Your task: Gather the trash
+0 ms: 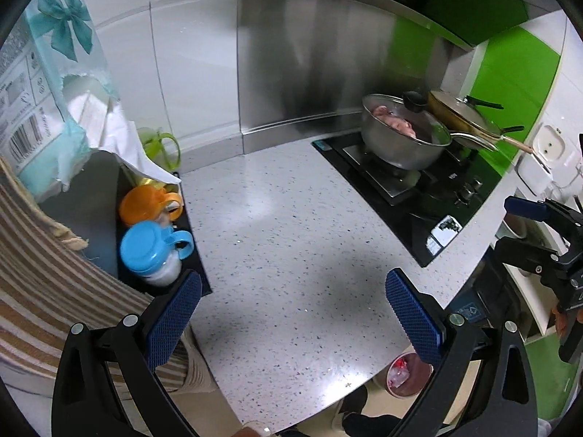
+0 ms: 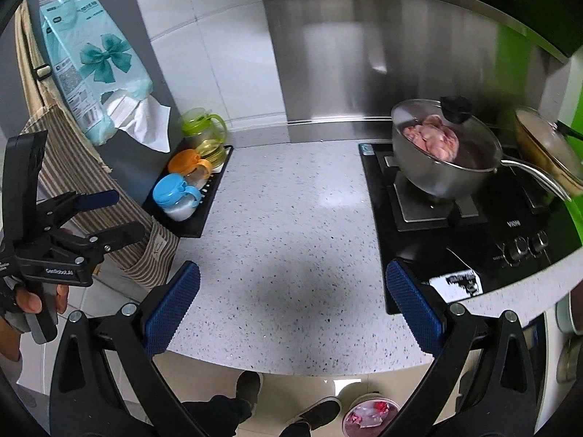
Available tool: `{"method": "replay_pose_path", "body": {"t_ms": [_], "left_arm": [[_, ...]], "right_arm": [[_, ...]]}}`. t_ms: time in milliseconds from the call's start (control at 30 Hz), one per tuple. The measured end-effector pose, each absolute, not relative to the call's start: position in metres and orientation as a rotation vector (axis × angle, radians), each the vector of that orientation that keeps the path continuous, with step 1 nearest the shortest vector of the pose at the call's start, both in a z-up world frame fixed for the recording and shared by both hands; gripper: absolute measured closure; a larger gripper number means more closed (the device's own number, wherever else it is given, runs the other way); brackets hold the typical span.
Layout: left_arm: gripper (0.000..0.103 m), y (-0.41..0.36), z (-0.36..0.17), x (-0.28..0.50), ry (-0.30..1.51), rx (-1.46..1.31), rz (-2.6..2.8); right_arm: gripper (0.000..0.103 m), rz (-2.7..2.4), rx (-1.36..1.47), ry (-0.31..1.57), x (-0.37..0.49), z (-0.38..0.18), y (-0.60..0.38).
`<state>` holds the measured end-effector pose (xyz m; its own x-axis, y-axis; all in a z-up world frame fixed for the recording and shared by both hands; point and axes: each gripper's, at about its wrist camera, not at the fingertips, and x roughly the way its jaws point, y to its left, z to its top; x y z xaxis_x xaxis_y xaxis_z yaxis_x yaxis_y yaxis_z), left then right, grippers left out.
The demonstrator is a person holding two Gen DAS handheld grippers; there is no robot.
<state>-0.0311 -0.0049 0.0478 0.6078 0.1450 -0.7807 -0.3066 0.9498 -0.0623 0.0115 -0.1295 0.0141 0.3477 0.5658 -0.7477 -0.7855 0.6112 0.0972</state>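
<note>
A small round trash bin [image 2: 370, 417] with red and clear wrappers inside stands on the floor below the counter's front edge; it also shows in the left wrist view [image 1: 402, 375]. My left gripper [image 1: 291, 313] is open and empty above the speckled white countertop [image 1: 284, 218]. My right gripper [image 2: 291, 309] is open and empty over the same countertop [image 2: 291, 218]. Each gripper shows in the other's view, the left [image 2: 105, 215] and the right [image 1: 528, 229]. No loose trash shows on the counter.
A black tray [image 2: 198, 218] at the left holds blue-, orange- and green-lidded jars. A tissue pack [image 2: 91, 69] and striped apron [image 2: 80, 174] hang at the left. A black stove [image 2: 473, 225] at the right carries a lidded pot [image 2: 441, 153] and a pan [image 2: 546, 145].
</note>
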Motion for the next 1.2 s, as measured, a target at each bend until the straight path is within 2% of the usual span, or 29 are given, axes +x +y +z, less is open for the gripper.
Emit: {"method": "replay_pose_path", "body": {"t_ms": [400, 1200], "left_arm": [[0.006, 0.005, 0.045, -0.028, 0.899, -0.274, 0.195], [0.006, 0.005, 0.049, -0.028, 0.889, -0.214, 0.249]], "right_arm": [[0.003, 0.915, -0.299, 0.838, 0.015, 0.013, -0.118], [0.003, 0.903, -0.312, 0.823, 0.018, 0.015, -0.112]]}}
